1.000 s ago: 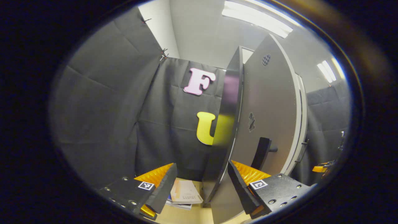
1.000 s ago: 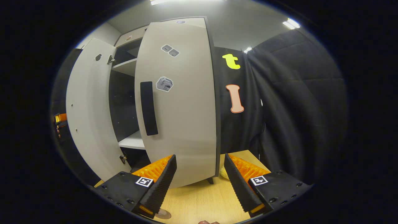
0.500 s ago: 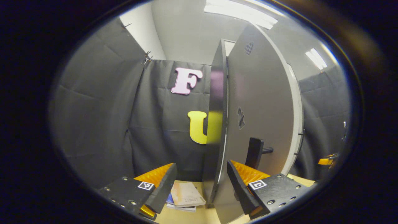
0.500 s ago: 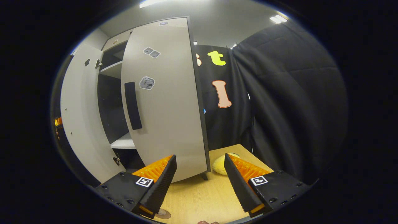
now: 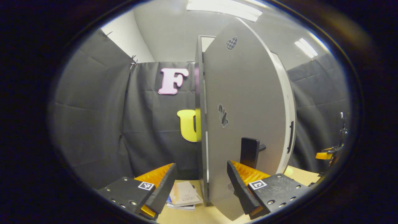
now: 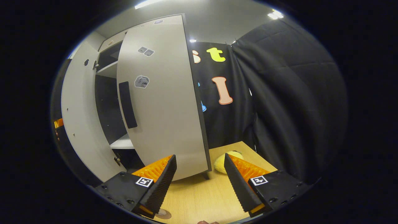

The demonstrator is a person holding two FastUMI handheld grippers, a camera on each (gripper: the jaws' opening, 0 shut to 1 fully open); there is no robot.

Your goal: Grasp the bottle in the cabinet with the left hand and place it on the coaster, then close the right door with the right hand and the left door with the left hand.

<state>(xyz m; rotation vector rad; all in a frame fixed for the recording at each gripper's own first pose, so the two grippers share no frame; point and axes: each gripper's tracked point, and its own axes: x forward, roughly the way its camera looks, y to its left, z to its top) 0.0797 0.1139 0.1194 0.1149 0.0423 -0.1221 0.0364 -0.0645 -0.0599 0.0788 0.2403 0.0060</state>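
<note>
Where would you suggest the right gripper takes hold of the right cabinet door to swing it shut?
Probably the vertical black handle on the right door: it is a slim upright bar on the door's outer face, near its free edge. Come at it from the front with the right gripper, one open finger either side of the bar.

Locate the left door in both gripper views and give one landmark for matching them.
Left gripper view: the left door stands in the centre, outer face and black handle showing, just beyond the open tongs.
Right gripper view: it is at the far left, swung open, inner face showing.
Shared landmark: the wooden table under the cabinet.
</note>
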